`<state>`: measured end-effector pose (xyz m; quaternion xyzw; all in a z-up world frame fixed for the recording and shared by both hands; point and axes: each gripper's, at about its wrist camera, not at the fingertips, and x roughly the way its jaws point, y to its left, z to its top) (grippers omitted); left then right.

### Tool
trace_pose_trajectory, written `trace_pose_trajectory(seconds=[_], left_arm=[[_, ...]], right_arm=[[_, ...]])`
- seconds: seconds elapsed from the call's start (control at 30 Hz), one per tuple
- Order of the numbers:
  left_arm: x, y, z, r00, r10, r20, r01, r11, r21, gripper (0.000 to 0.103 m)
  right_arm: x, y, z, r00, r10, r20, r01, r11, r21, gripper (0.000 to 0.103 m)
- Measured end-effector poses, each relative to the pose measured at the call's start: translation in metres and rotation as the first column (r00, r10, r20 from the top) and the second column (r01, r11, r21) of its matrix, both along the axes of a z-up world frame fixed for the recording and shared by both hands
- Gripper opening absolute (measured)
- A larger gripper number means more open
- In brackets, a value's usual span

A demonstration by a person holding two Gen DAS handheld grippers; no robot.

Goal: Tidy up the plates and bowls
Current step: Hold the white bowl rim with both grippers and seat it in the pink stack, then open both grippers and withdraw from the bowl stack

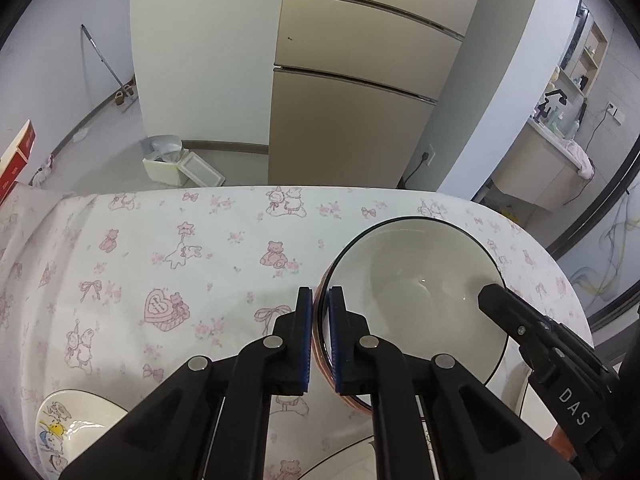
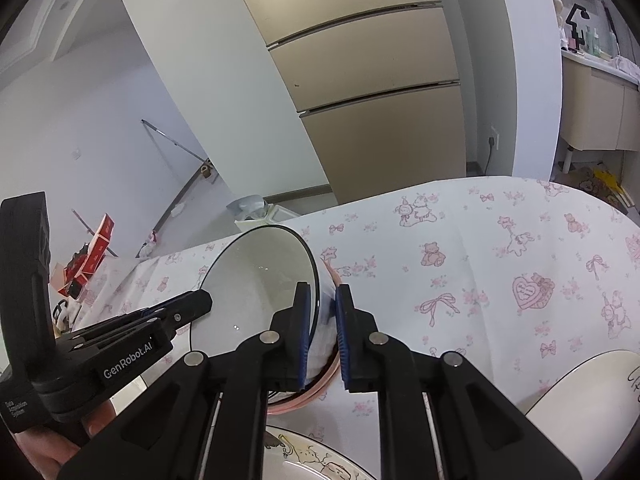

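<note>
A white bowl [image 1: 416, 280] with a black rim and pink-striped outside is held above the table by both grippers. My left gripper [image 1: 320, 344] is shut on the bowl's left rim. My right gripper [image 2: 322, 336] is shut on the bowl's [image 2: 256, 284] right rim; it also shows in the left wrist view [image 1: 520, 320] at the bowl's right side. A cartoon-printed plate [image 1: 76, 424] lies at the table's near left, and another plate [image 2: 316, 456] lies under the bowl. A plain white dish [image 2: 588, 400] sits at the near right.
The table [image 1: 200, 248] has a white cloth with pink bears and bows. Behind it stand a beige fridge [image 1: 352, 80], a white bin [image 1: 176, 160] on the floor and a red box [image 1: 16, 156] at the left.
</note>
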<state>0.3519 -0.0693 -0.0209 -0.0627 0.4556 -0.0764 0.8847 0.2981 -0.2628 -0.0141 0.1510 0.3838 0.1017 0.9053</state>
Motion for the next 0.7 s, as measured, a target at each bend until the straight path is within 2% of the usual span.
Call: trace_pose_trajectory(seconds=[0.03,0.1,0.13,0.2,0.37,0.43,0.53,0.6,0.7], left_arm=[[-0.002,0.0,0.003,1.0,0.0,0.013,0.0,1.0,-0.001,0.0],[-0.007,-0.003,0.014,0.998,-0.05,0.04,0.052,0.997,-0.058,0.0],[-0.01,-0.006,0.02,0.996,-0.071,0.045,0.073,0.995,-0.063,0.0],[-0.019,-0.016,0.031,0.992,-0.108,0.071,0.11,0.994,-0.025,0.0],[-0.023,-0.023,0.038,0.99,-0.068,0.126,0.058,0.995,0.08,0.0],[-0.019,-0.018,0.036,0.993,-0.051,0.107,0.044,0.997,0.067,0.0],[-0.012,-0.007,0.029,0.997,-0.036,0.068,0.034,0.999,0.031,0.0],[-0.009,-0.004,0.025,0.998,-0.024,0.059,0.021,0.999,0.04,0.0],[-0.007,-0.002,0.02,0.999,-0.018,0.049,0.016,0.999,0.035,0.0]], right_arm=[[0.0,0.0,0.0,1.0,-0.001,-0.004,0.001,1.0,0.001,0.011],[0.001,0.0,-0.001,1.0,0.006,-0.006,-0.006,1.0,0.003,0.013],[0.001,0.0,-0.001,1.0,0.009,-0.006,-0.009,1.0,0.005,0.013],[0.001,0.002,-0.001,1.0,0.01,-0.005,-0.01,1.0,-0.007,0.013],[0.002,0.002,-0.006,1.0,0.005,-0.02,-0.006,1.0,-0.015,0.01],[0.003,0.004,-0.009,1.0,0.011,-0.002,-0.011,0.999,-0.048,0.007],[0.0,0.014,-0.007,1.0,0.018,0.021,-0.014,0.989,-0.145,0.006],[-0.002,0.021,-0.007,0.999,0.023,0.035,-0.016,0.979,-0.202,0.006],[-0.002,0.021,-0.006,0.999,0.022,0.03,-0.015,0.981,-0.192,0.007]])
